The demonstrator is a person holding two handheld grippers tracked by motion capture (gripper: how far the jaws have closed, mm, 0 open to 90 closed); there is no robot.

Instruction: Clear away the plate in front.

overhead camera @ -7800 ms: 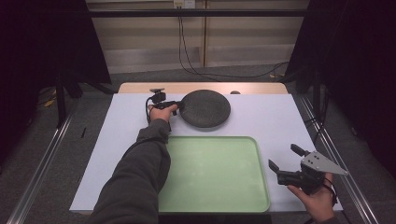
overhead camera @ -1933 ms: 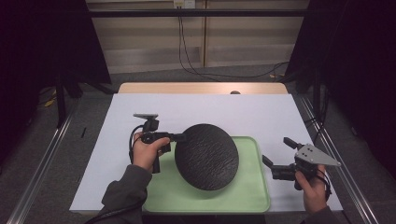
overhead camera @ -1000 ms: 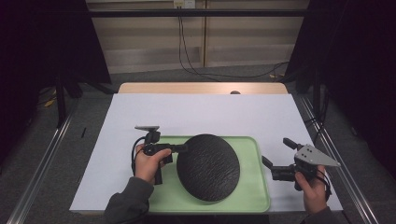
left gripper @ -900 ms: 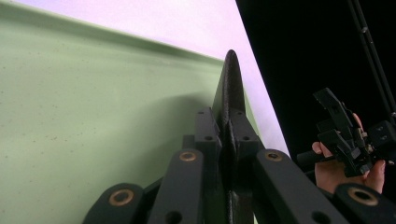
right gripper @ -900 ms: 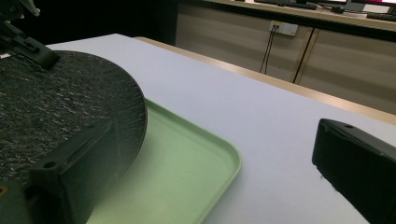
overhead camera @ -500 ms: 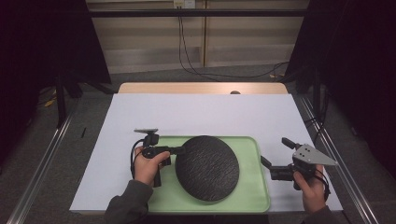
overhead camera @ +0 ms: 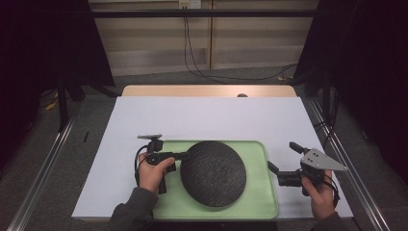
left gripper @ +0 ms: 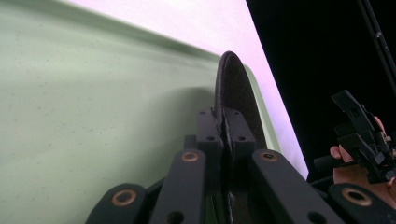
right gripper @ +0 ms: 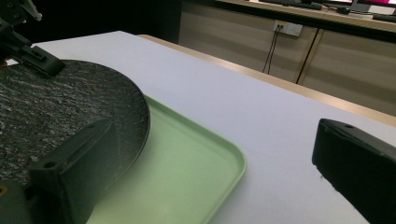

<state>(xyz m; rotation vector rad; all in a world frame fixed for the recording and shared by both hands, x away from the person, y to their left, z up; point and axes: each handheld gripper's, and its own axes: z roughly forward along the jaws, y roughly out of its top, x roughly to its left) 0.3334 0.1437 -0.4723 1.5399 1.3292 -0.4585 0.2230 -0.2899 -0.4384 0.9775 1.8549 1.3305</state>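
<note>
So the dark plate (overhead camera: 213, 173) is pinched at its rim by the left gripper (overhead camera: 185, 155) over the green tray (overhead camera: 262, 192); the right gripper (overhead camera: 283, 161) is held spread.

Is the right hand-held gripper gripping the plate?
No. In the high view the right hand-held gripper sits open beside the tray, clear of the plate.

Right gripper (right gripper: 205, 186): jaws stand wide apart with nothing between them. Beyond the left jaw lies a dark textured plate (right gripper: 60, 107) over a green tray (right gripper: 196, 163), whose corner sits between the jaws. White table (right gripper: 224, 98) ahead. The left gripper (right gripper: 28, 51) clamps the plate's far edge.
</note>
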